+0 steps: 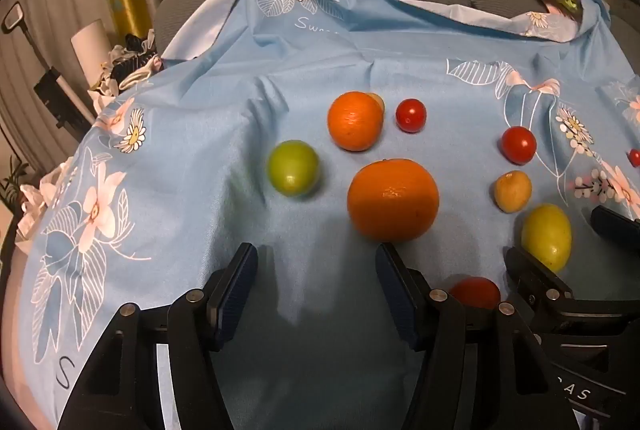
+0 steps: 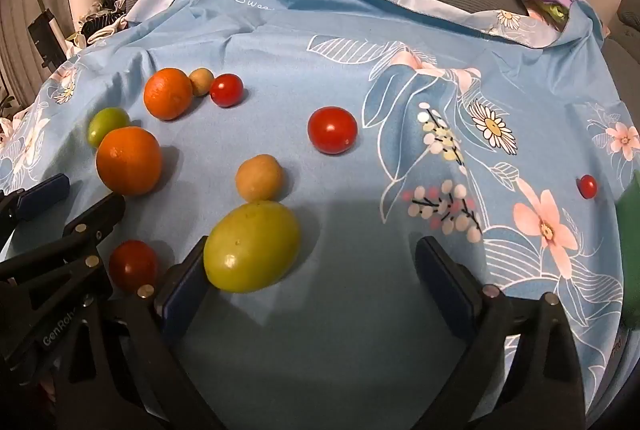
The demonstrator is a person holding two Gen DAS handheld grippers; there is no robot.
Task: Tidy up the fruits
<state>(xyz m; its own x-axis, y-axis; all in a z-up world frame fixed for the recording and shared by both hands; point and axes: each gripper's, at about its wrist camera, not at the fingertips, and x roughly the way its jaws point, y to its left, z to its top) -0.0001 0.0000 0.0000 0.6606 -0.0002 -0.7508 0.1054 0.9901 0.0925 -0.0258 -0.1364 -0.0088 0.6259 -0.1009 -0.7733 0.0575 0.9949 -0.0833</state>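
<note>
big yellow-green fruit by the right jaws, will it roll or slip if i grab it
The yellow-green fruit is egg-shaped, so it would likely wobble rather than roll far on the wrinkled blue cloth. Its skin shows a glossy highlight, so it may slip. It looks firm.

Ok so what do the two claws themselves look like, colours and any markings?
Both claws, left claw and right claw, have matte black angular frames with silver round pins at the joints and flat dark blue ribbed pads. White lettering reads roughly GenRob on the left one's side. No cables or sleeves are visible.

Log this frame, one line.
left gripper: open, empty | right gripper: open, beside yellow-green fruit | fruits loose on blue floral cloth
</note>
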